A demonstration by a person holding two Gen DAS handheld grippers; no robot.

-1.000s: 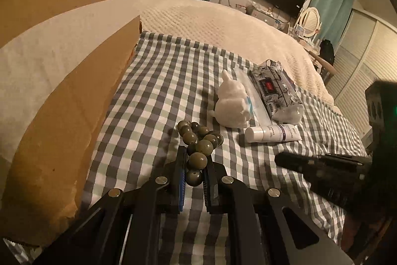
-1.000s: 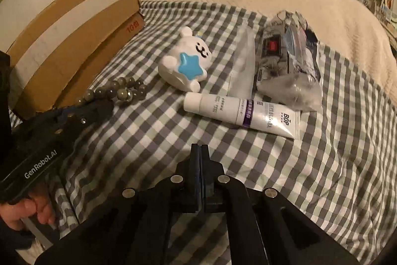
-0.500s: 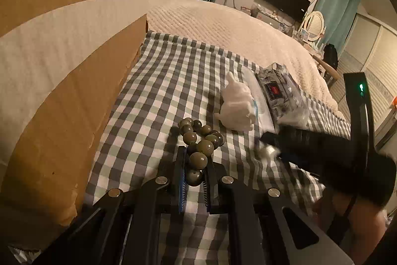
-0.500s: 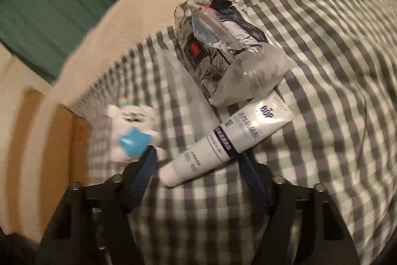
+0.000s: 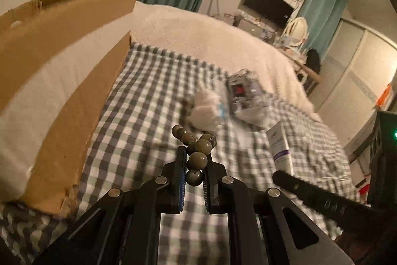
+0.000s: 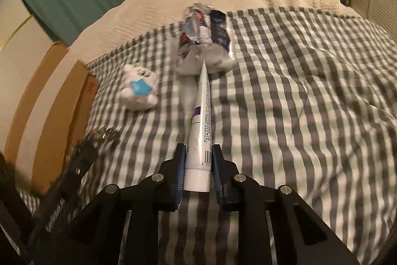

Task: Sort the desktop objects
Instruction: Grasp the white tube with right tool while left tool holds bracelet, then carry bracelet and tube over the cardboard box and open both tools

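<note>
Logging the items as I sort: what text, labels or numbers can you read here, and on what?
"6 97": start of the barcode number on the tube; the rest is hidden.
Small print above it: too small.
Red mark on the box: blurred.
Lettering on the left gripper: blurred.

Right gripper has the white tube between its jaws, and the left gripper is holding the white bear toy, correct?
Not quite. The left gripper is shut on the bead bracelet, as the left wrist view shows; the white bear toy lies on the checked cloth. The right gripper is closing on the white tube.

We see dim, warm indoor light in both views. Motion blur smears the checked cloth (image 5: 148, 101) near centre; fisheye bending and dark vignetting crowd every edge, heaviest toward six o'clock.
</note>
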